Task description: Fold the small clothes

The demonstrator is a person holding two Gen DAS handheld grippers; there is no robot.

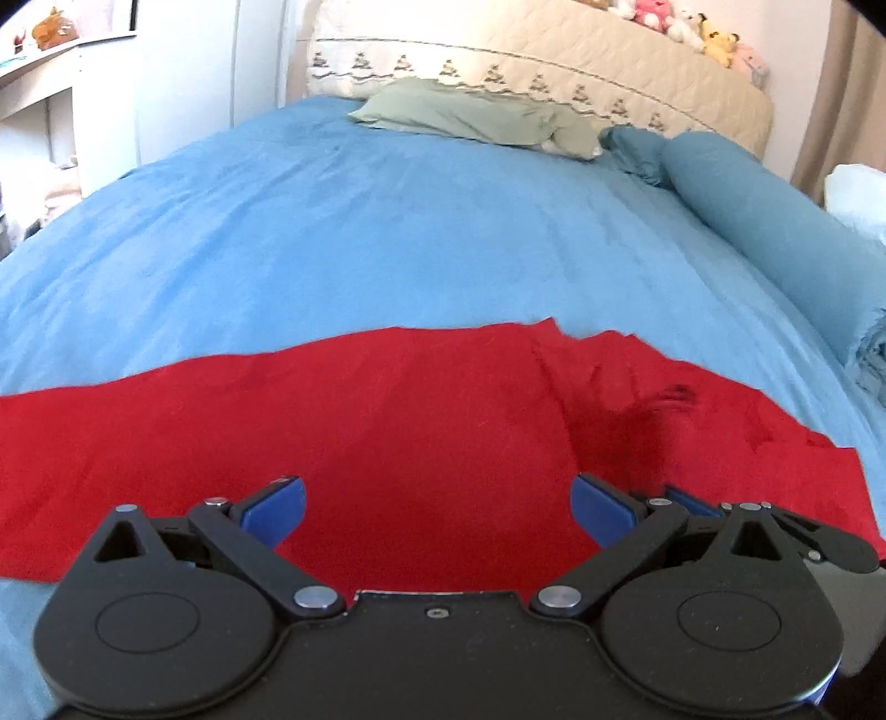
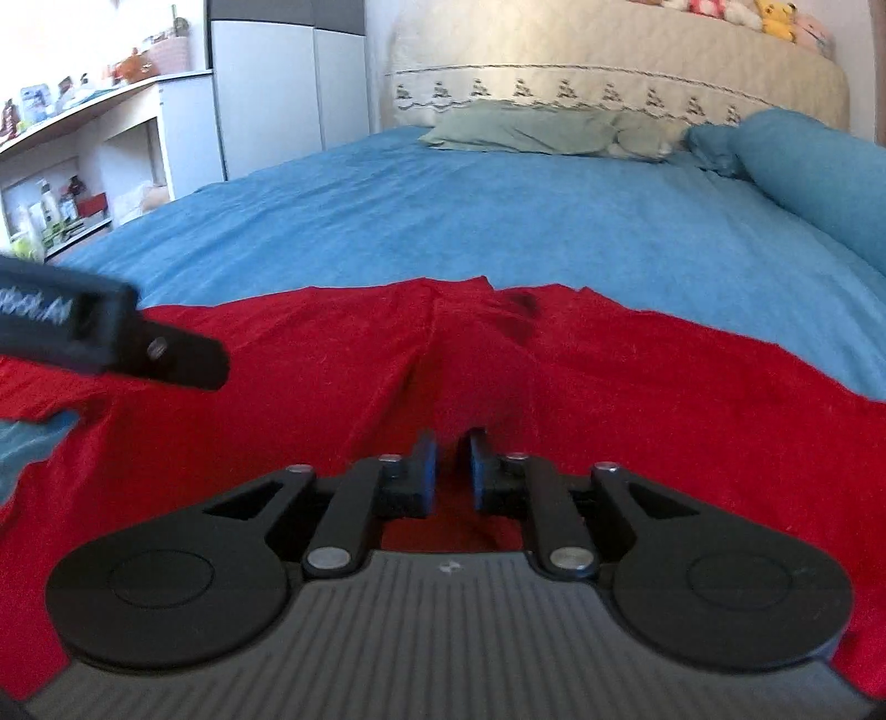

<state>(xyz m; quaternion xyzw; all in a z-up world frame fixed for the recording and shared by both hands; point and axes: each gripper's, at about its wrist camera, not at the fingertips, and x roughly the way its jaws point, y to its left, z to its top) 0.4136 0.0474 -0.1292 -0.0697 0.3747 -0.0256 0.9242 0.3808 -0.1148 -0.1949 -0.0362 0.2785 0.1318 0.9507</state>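
Note:
A red garment [image 1: 387,421] lies spread across the near part of the blue bed [image 1: 387,221]. My left gripper [image 1: 437,507] is open wide just above the cloth, with nothing between its blue pads [image 1: 277,507]. In the right wrist view the red garment [image 2: 637,387] fills the foreground, with a crease running up its middle. My right gripper [image 2: 453,471] hangs over that crease with a narrow gap between its pads [image 2: 426,471]; red cloth shows in the gap, but I cannot tell if it is pinched. The left gripper's body [image 2: 111,338] shows at the left.
A green pillow [image 1: 470,113] and a rolled blue blanket [image 1: 775,221] lie at the far end by the quilted headboard [image 1: 554,50] with plush toys [image 1: 714,33]. White shelves [image 2: 83,166] and a cupboard [image 2: 266,94] stand left of the bed.

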